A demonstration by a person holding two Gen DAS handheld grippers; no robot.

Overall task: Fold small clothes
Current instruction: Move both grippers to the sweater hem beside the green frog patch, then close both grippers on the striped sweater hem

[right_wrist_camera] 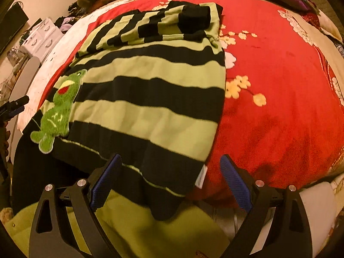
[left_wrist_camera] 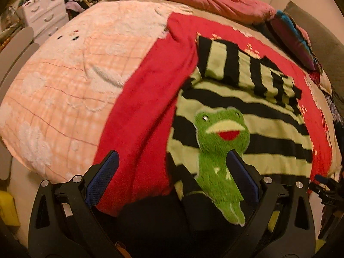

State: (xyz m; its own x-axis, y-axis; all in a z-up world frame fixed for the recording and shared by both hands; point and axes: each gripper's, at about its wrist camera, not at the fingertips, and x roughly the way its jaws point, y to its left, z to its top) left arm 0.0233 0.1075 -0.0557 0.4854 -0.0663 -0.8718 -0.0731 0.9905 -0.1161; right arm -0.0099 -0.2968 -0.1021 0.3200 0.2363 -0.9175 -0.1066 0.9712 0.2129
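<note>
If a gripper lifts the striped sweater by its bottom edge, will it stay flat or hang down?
The striped sweater would probably hang limp: its hem already droops over the bed edge. The folded sleeve on top may slide off, since it only lies there loose. The furry frog patch looks thicker, so that side may sag a little more.

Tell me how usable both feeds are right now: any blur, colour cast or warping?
Left wrist: warm orange cast, motion blur smearing the striped sweater and frog patch, fisheye bulging the bed. Right wrist: same cast, sweater stripes sharper, bottom edge blurred, red blanket oversaturated, corners vignetted.
</note>
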